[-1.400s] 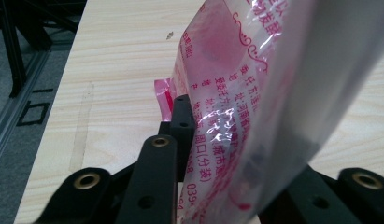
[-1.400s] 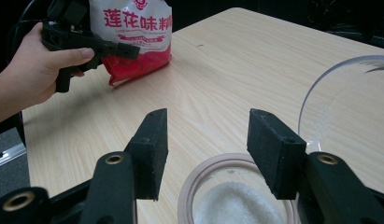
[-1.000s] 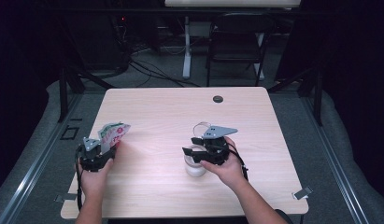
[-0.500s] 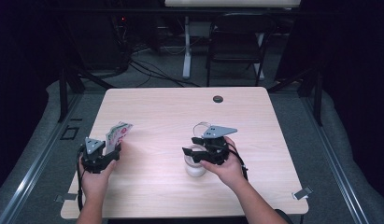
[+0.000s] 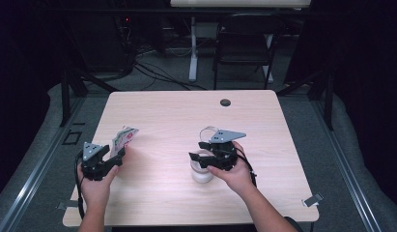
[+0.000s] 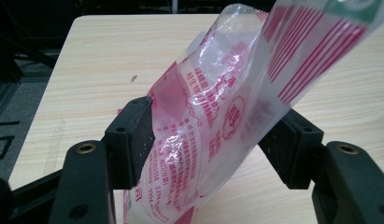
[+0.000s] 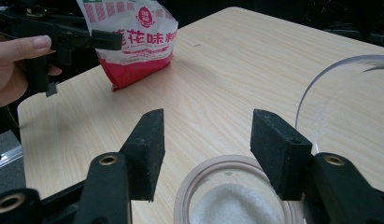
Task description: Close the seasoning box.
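Seasoning packet (image 6: pixel 217 116), red and white, is sitting pinched between my left gripper's (image 5: pixel 120 153) jaws, poking up past them; to its right, my right gripper (image 7: pixel 206 149) is hovering with jaws apart just above the open jar (image 7: pixel 236 198) of white grains

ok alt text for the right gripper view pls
The right gripper hangs open over a jar of white grains on a wooden table. Farther off, the left gripper grips a red and white printed packet standing on the table.
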Demonstrator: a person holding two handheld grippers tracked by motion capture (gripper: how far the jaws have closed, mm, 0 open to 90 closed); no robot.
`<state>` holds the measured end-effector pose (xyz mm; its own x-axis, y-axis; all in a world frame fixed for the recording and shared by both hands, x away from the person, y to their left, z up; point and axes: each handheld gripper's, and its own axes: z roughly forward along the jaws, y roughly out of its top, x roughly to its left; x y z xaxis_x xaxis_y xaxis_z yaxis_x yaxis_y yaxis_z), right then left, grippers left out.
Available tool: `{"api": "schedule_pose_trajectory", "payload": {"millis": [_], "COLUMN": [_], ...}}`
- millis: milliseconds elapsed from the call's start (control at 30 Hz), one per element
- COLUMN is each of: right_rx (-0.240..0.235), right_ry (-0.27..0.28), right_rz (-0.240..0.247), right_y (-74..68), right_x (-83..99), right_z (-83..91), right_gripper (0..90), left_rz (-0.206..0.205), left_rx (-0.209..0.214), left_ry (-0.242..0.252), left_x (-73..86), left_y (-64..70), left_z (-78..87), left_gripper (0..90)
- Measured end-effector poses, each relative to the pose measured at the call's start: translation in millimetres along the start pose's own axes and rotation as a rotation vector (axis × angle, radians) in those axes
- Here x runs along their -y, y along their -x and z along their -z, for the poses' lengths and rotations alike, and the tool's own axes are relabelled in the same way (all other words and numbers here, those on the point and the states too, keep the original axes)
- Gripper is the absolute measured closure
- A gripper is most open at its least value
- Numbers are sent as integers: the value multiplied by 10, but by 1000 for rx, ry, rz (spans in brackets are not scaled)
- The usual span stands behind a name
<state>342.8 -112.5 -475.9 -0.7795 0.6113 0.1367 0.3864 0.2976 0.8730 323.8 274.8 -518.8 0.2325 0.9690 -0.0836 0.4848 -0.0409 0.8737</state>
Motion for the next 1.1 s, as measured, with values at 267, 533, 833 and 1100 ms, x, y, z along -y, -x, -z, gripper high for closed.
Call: {"api": "schedule_pose_trajectory", "payload": {"millis": [267, 533, 833, 1100], "right_rx": [-1, 2, 10, 14], "right_ry": [5, 12, 22, 24], "right_rz": [3, 16, 11, 14], "right_y": [-9, -27, -16, -18], "right_x": [-9, -27, -33, -33], "right_z": [9, 40, 68, 90], "right_gripper": [447, 444, 443, 441], "left_rz": [-60, -126, -176, -206], "left_rx": [17, 58, 100, 125], "left_ry": [19, 4, -16, -23], "left_x": [-51, -56, -55, -63], "left_y": [158, 367, 540, 645], "left_z": [50, 10, -25, -37], "left_gripper": [375, 380, 383, 383]}}
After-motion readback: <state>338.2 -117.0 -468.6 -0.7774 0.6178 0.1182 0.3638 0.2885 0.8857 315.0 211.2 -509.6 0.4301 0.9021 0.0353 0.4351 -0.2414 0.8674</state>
